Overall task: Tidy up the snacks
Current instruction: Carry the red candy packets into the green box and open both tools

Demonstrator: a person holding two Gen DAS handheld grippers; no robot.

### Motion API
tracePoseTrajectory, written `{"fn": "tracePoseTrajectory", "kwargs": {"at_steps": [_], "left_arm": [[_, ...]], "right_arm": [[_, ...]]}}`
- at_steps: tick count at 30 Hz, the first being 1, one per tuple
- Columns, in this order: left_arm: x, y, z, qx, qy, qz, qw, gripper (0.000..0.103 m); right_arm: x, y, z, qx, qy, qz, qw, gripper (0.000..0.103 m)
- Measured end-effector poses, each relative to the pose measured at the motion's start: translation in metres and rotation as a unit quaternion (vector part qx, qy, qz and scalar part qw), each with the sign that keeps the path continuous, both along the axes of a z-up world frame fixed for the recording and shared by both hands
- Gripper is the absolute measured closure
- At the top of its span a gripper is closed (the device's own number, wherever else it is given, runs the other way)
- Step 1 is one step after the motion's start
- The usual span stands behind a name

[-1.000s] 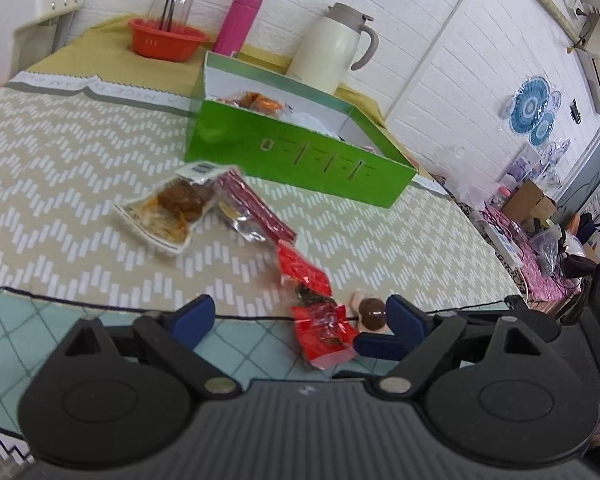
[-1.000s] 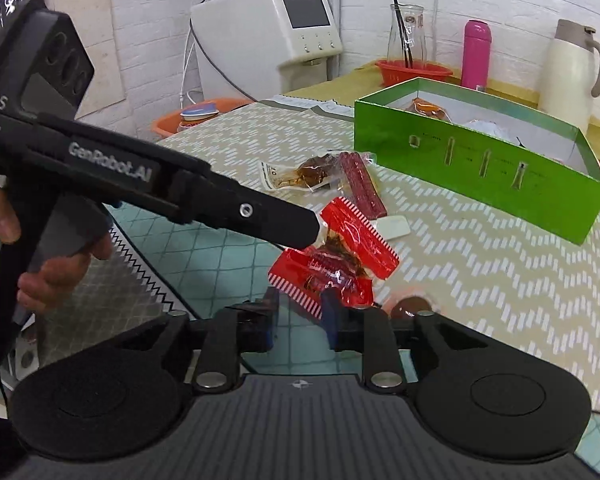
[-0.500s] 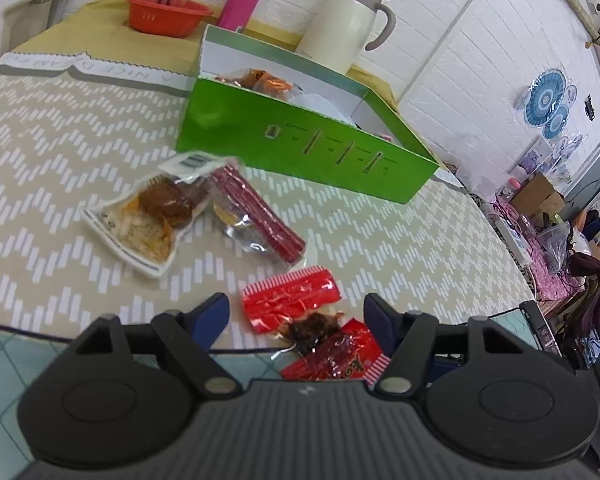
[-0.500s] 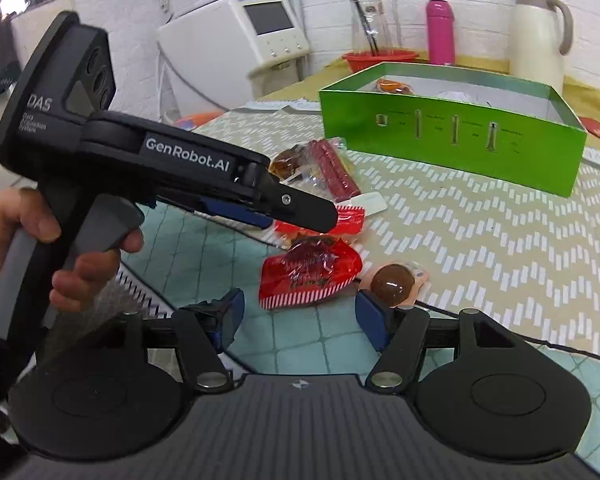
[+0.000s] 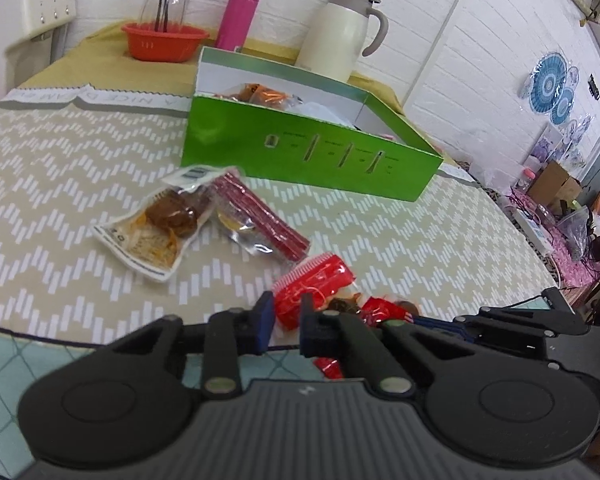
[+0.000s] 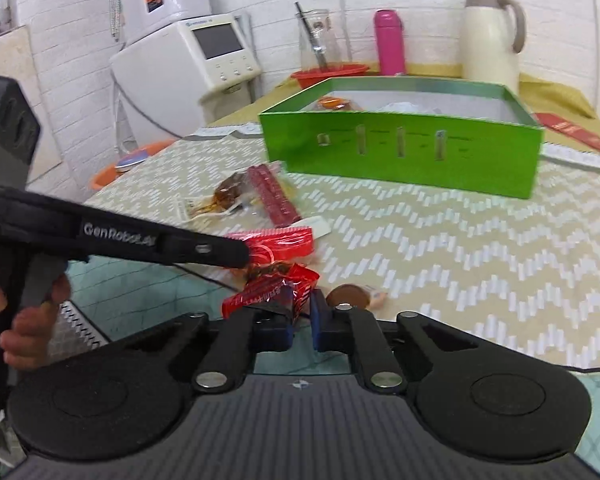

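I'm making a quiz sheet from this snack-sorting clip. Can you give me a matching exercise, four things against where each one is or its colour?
Things:
1. red wrapper
2. green box
3. flask
4. jug

Descriptions:
A. cream, with a handle
B. gripped at both ends by the grippers
C. pink, upright behind the box
D. open-topped, a few snacks inside

Pairs: 1-B, 2-D, 3-C, 4-A
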State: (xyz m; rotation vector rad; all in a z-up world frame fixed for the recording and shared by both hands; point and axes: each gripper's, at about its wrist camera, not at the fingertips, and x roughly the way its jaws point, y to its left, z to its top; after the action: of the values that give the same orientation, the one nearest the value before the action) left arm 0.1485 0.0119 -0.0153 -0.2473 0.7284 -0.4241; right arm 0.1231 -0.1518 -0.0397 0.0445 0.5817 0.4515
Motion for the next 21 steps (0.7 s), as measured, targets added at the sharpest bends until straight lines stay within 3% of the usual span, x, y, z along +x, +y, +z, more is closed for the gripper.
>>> {"fn": "tracePoseTrajectory", "kwargs": {"at_steps": [5, 11, 16, 21], "left_arm": [[-0.007, 0.005, 0.01, -0.04, -0.006, 0.002, 0.9992, 0.103], [0.002, -0.005, 0.05, -0.056, -0.051, -0.01, 0.9971, 0.103], [0.035, -0.025, 0.079, -0.05, -0.081, -0.019, 0.9953, 0.103], [0.08, -0.046, 0.09, -0.046, -0.088, -0.03, 0.9946, 0.103]], "right_arm": [[-0.011, -0.012, 0.016, 0.009, -0.027, -0.011, 1.0, 0.093], [-0.004, -0.028, 0.044, 0.017, -0.069, -0.024, 0.997, 0.093], [0.018, -0.043, 0.067, 0.02, -0.101, -0.047, 0.994, 0.093], [0.048, -0.058, 0.081, 0.021, -0.118, -0.077, 0.99, 0.093]]}}
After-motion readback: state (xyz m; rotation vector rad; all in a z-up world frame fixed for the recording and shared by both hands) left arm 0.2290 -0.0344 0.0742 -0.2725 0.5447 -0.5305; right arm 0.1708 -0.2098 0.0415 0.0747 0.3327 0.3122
